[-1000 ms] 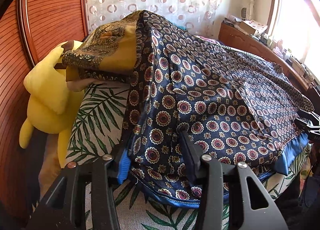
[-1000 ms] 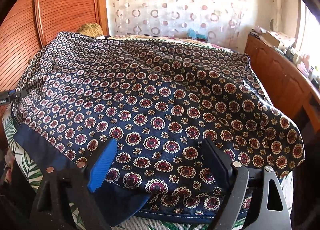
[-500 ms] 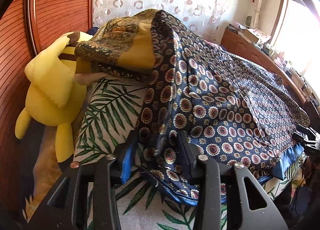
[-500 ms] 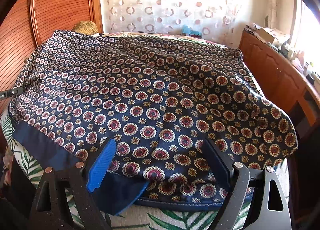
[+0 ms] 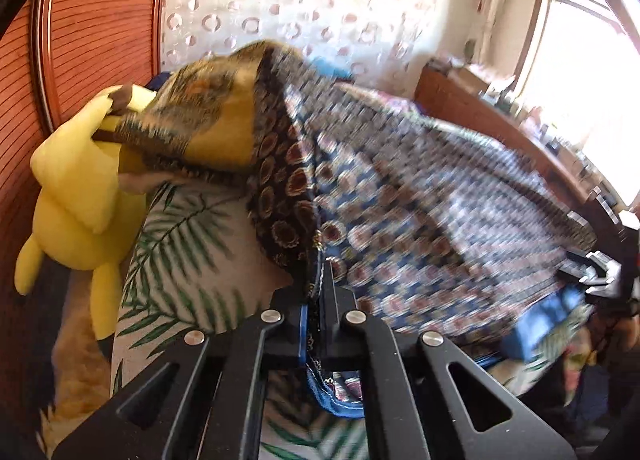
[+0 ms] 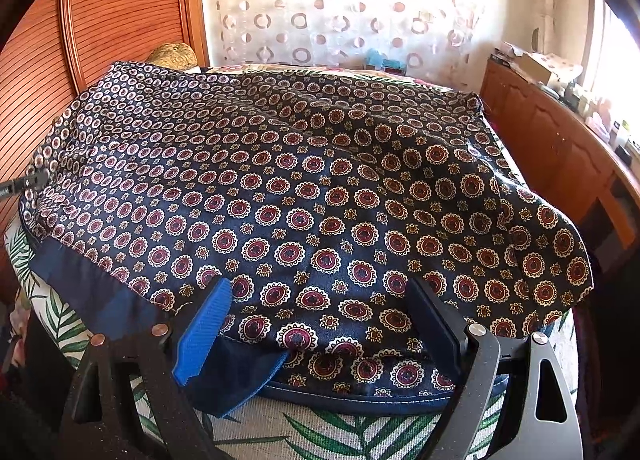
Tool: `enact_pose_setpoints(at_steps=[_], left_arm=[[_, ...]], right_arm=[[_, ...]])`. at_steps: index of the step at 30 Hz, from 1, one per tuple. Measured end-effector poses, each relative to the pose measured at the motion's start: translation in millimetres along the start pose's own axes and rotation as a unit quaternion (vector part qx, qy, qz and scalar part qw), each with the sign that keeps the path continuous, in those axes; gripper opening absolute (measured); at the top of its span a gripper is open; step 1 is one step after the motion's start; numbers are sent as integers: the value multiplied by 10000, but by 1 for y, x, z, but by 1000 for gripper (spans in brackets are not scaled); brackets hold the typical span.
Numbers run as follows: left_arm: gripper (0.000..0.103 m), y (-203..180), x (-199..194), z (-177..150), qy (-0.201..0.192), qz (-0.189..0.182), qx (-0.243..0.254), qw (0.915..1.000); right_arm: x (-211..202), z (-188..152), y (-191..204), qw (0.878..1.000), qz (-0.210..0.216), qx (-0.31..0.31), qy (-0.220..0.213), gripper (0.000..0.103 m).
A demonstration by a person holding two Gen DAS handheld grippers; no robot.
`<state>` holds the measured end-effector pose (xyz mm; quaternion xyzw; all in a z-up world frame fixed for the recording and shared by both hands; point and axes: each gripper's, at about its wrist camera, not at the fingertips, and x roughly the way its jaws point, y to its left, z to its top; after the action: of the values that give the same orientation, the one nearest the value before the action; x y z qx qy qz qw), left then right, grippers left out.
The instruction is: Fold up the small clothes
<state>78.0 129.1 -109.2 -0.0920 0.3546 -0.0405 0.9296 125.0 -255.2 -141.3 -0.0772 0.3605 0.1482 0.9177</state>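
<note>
Your left gripper has just closed, its jaws now pinching the blue-piped edge of the navy satin garment printed with red and cream medallions, which lies spread across the white bed cover patterned with green palm leaves. From the left wrist view the cloth rises from that pinch toward a yellow and brown paisley fabric heaped at its far corner, with a yellow plush toy leaning against the slatted reddish wooden panel beside it; this view is blurred. Your right gripper stands wide over the garment's near hem, the blue pad and the black pad on either side of the fabric, neither pressing on it. A wooden sideboard runs along the right, under a bright window.
</note>
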Motion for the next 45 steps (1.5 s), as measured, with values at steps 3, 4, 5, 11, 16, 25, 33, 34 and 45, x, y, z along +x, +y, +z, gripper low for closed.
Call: enact_pose_setpoints(at_steps=[3,4,5,11,16,25,33,34,45], left_arm=[[4,-16,-15,13,-240,-185,104,9995],[4,-22,-20,17,-324,-248,131,9991],[4,-26,-22,21,-366,-302,162,9987],[4,-66,-28,50,-632,-663,494,9946],[4,-113,-19,69,-703,-1023,790,9891],[4,-217,-5,98,-717,-1765,1473,9706],[4,-294,4,104,-532,-2223,2130,9499],[4,-300,6,103,-507,-2247,2180,9484],[17,-327,34,89,183,-2369,2370,9420]], right_arm=[[-3,0,-1,10000,47,22,11,85],[-5,0,-1,10000,58,53,-6,85],[-8,0,-2,9999,69,77,-31,85],[-27,-2,-16,9997,0,184,-180,85],[-50,-7,-37,9987,-25,350,-356,85],[-82,-25,-71,9960,-190,706,-507,85],[-107,-37,-94,9935,-297,891,-644,84],[-111,-38,-96,9932,-312,911,-660,84],[-124,-42,-113,9905,-407,1091,-728,84]])
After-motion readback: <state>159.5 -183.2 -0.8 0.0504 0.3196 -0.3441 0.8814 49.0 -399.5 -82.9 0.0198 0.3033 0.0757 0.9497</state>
